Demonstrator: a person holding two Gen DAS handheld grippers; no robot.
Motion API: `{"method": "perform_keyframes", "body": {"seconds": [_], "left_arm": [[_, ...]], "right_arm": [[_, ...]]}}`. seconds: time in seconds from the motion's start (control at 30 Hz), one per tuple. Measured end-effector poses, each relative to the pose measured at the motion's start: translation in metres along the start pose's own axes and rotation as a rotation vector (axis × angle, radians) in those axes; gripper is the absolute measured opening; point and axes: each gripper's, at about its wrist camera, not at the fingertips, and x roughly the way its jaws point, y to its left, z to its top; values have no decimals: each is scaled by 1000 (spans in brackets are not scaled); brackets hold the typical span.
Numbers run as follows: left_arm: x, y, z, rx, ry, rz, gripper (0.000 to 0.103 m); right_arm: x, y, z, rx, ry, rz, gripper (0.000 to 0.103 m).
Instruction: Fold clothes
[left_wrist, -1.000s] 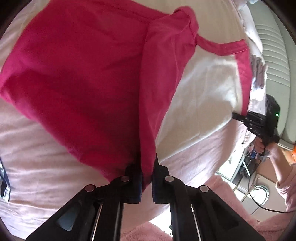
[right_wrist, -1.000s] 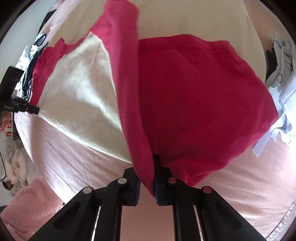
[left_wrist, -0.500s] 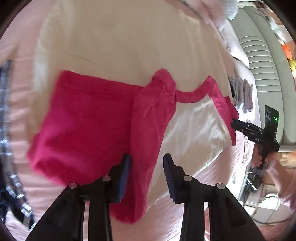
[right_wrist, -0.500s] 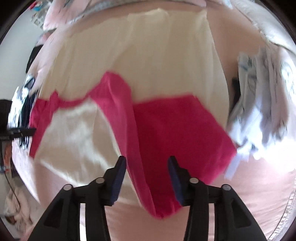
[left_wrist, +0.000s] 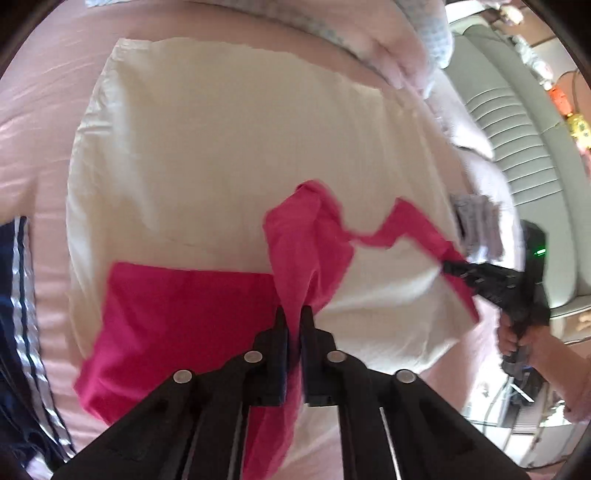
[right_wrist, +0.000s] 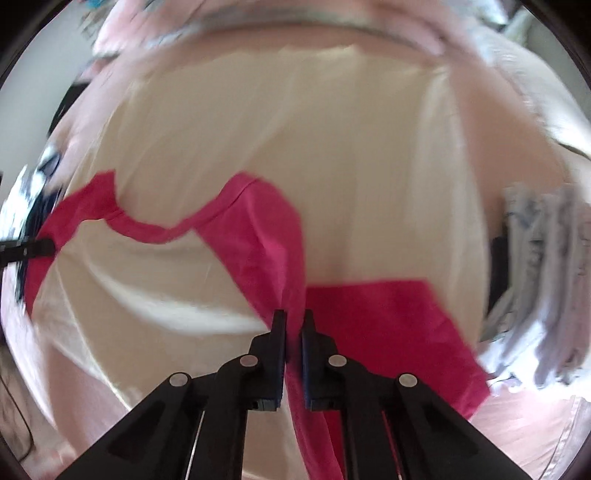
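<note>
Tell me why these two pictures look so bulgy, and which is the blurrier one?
Both views are fisheye, so the cream sheet bulges and dark corners ring each frame. The right wrist view is blurrier: the pink garment and the pale clothes at its edge smear. The left wrist view is sharper, with washed-out highlights on the sheet.

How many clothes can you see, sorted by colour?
Pink: 1, the pink garment
Navy with white stripes: 1, the striped garment
Pale grey-white: 1 pile, the pale clothes, too blurred to count singly
Total: 3
</note>
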Motion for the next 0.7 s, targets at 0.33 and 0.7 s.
{"method": "perform_keyframes", "body": {"seconds": [0.33,0.7], "left_arm": [[-17,-3,6,7,-76,50,12],[41,-7,56,94,23,79,8]], "right_arm": [[-7,-13,16,160,-66,3,35],[16,0,-2,-89,37,65,35]]}}
